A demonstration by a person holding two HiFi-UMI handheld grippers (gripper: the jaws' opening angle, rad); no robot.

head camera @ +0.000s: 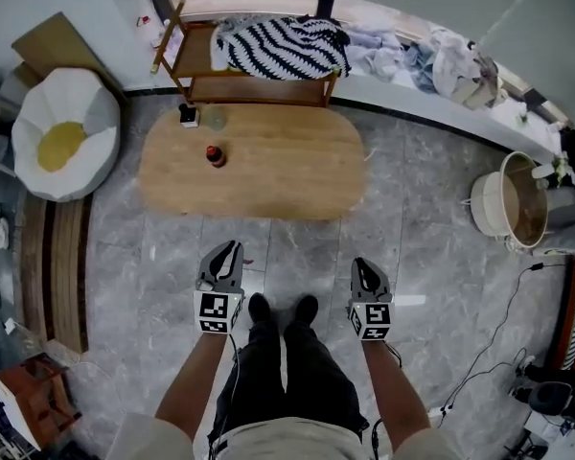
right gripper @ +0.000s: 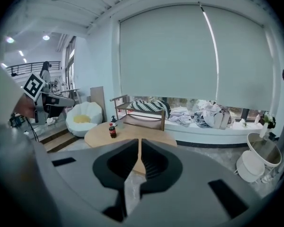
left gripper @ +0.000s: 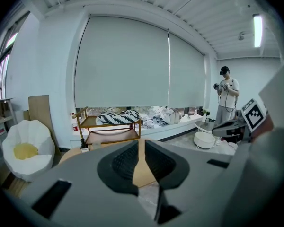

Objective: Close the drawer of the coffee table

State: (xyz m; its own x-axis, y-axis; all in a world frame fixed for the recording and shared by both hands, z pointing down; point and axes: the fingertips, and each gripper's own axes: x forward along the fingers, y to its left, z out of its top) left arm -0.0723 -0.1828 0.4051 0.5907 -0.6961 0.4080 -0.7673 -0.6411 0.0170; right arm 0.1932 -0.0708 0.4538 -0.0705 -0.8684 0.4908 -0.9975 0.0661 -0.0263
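Far left: a white petal-shaped floor chair with a yellow centre (head camera: 62, 132) sits well clear of my path.
Left tongs: left tongs (head camera: 228, 249) held at my side, a narrow gap between the jaws, nothing in it (left gripper: 141, 148).
Table: the oval light-wood coffee table (head camera: 268, 175) lies straight ahead of both tongs, well apart, with its long axis running left to right.
Drawer: I see no drawer front along the near edge and cannot tell whether it is out.
On the tabletop: a small dark bottle with a red cap (head camera: 215, 155) stands near the left end.
Right tongs: right tongs (head camera: 363, 266) drawn together to a hairline, empty (right gripper: 139, 143). I judge the left a touch nearer.
In the way: only bare grey floor.
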